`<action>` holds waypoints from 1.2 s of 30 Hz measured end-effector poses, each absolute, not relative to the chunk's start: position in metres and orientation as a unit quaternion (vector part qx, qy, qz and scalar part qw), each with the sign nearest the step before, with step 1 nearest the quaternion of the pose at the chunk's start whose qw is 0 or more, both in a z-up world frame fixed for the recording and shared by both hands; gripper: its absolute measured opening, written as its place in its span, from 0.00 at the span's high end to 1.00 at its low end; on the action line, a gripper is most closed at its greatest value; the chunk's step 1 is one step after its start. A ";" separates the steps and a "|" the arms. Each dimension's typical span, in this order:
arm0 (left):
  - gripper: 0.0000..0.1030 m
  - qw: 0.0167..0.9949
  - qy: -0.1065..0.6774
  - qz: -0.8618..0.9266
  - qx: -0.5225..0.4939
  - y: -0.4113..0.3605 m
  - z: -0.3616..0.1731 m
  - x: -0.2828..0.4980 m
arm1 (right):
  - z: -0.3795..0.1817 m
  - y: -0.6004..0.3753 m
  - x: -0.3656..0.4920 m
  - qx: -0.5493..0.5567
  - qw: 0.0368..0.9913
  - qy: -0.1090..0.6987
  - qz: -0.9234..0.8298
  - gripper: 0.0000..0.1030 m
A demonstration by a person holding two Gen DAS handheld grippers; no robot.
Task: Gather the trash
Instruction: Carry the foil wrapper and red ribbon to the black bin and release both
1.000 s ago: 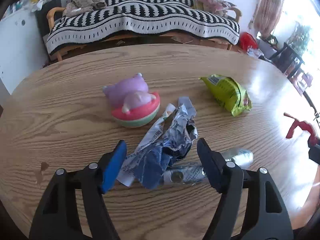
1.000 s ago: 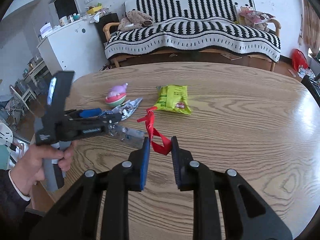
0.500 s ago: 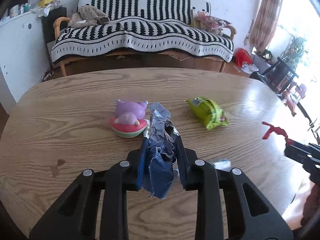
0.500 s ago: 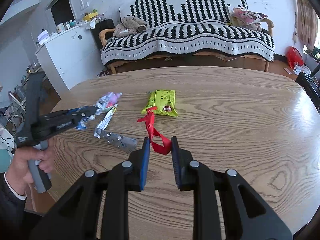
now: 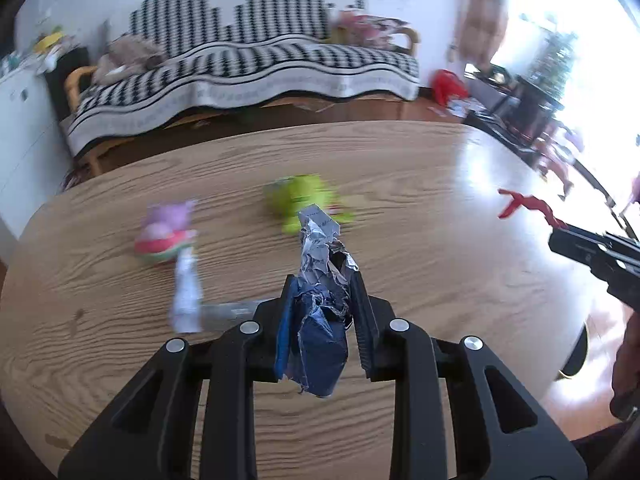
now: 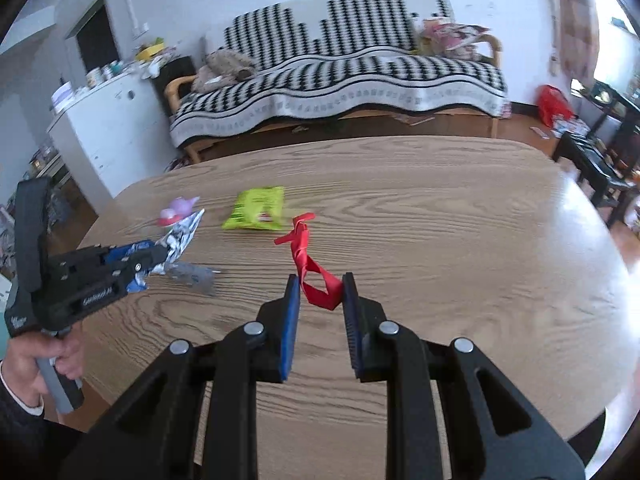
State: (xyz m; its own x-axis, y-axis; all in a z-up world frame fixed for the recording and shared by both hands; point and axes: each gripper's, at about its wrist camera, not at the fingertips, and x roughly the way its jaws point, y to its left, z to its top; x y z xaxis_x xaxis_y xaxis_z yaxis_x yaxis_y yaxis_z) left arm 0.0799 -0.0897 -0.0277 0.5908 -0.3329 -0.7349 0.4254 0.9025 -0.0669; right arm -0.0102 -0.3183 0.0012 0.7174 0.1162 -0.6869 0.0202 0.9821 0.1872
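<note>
My left gripper is shut on a crumpled blue and silver foil wrapper, lifted off the wooden table; its silver end sticks up past the fingertips. In the right wrist view that gripper and wrapper hang at the left. My right gripper is shut on a knotted red ribbon, also seen at the right edge as a red ribbon. A green snack bag lies on the table. A silver wrapper and a white strip lie near the front.
A pink and purple squishy toy sits left of the green bag. Beyond the table stands a sofa with a black and white blanket. A white cabinet is at the left, a dark side table at the right.
The left gripper closed on the foil wrapper and lifted it off the table, moving back and right. The right gripper, still shut on the ribbon, drew back too.
</note>
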 end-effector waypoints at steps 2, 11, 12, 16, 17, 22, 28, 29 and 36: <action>0.75 0.885 0.394 -0.238 0.066 -0.118 -0.025 0.068 | 0.004 -0.347 -0.028 0.100 0.923 0.370 0.002 0.79; 0.75 0.852 0.369 -0.357 0.103 -0.268 -0.020 -0.005 | 0.002 -0.489 -0.121 0.161 0.914 0.355 -0.113 0.79; 0.75 0.847 0.367 -0.369 0.109 -0.282 -0.022 -0.014 | 0.001 -0.510 -0.135 0.175 0.911 0.351 -0.132 0.79; 0.75 0.810 0.385 -0.431 0.104 -0.365 -0.039 -0.056 | -0.006 -0.564 -0.174 0.205 0.895 0.349 -0.188 0.79; 0.75 0.800 0.393 -0.443 0.099 -0.382 -0.044 -0.064 | -0.009 -0.576 -0.183 0.208 0.891 0.350 -0.202 0.79; 0.75 0.762 0.410 -0.488 0.114 -0.466 -0.064 -0.110 | -0.034 -0.631 -0.222 0.243 0.857 0.374 -0.258 0.79; 0.75 0.735 0.432 -0.507 0.125 -0.516 -0.085 -0.137 | -0.068 -0.670 -0.252 0.266 0.807 0.422 -0.316 0.79; 0.75 0.731 0.439 -0.508 0.125 -0.522 -0.089 -0.138 | -0.073 -0.675 -0.254 0.269 0.801 0.428 -0.321 0.79; 0.75 0.716 0.462 -0.505 0.138 -0.539 -0.111 -0.150 | -0.092 -0.687 -0.260 0.280 0.779 0.451 -0.333 0.79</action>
State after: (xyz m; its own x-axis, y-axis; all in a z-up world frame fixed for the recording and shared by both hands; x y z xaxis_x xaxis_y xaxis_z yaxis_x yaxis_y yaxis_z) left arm -0.1495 -0.5390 -0.1113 0.0637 -0.5956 -0.8008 0.8499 0.4530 -0.2693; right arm -0.2599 -0.6867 -0.0922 0.3705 -0.2658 -0.8900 0.7720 0.6209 0.1359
